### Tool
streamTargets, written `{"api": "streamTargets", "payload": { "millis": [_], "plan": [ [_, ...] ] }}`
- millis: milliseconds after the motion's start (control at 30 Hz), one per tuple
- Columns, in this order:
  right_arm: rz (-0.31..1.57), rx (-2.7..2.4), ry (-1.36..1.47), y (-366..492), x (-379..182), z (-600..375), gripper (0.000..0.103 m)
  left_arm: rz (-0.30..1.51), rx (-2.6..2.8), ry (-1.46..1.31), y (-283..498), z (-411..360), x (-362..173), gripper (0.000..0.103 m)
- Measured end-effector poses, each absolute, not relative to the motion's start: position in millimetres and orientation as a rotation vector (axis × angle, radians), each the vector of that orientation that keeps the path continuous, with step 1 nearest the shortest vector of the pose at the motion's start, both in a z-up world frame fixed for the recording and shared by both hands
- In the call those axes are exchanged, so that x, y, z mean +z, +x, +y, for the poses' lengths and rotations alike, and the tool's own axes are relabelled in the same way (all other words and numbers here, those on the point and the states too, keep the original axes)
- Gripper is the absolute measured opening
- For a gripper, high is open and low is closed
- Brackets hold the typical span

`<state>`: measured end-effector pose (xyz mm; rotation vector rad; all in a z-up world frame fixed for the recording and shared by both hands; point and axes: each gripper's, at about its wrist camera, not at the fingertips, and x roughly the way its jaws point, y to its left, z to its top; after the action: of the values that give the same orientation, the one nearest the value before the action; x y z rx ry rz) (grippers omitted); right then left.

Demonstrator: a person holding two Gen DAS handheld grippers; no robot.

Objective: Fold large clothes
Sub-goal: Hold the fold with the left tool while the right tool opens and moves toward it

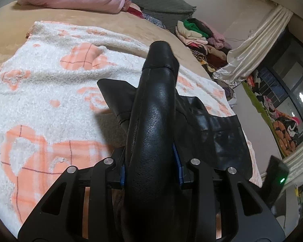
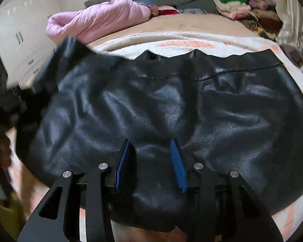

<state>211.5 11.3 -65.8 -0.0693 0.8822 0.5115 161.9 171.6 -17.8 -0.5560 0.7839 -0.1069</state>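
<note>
Black leather jacket (image 2: 161, 104) spread on white-and-peach blanket (image 1: 40, 92) over the bed. Left tool (image 1: 151, 161) clamps a sleeve (image 1: 155, 109) running toward 12 o'clock. Right tool (image 2: 151, 161), jaws apart, rests on the jacket. Pink quilt (image 2: 95, 18) at 11 o'clock.

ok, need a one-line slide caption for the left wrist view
Left gripper shut on a raised roll of black leather jacket above a white-and-peach fleece blanket on the bed.
</note>
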Motion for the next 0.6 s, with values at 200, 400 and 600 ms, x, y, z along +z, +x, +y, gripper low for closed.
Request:
{"api": "streamTargets", "payload": {
  "millis": [200, 400, 600],
  "plan": [
    [0.758, 0.586, -0.101, 185, -41, 13, 0.062, 0.791, -0.093, -0.559, 164, 174, -21, 0.026],
    [0.539, 0.780, -0.390, 106, -28, 59, 0.091, 0.793, -0.102, -0.569, 163, 175, -20, 0.026],
    [0.450, 0.733, -0.671, 77, -59, 110, 0.092, 0.800, -0.114, -0.584, 162, 179, -21, 0.026]
  ]
}}
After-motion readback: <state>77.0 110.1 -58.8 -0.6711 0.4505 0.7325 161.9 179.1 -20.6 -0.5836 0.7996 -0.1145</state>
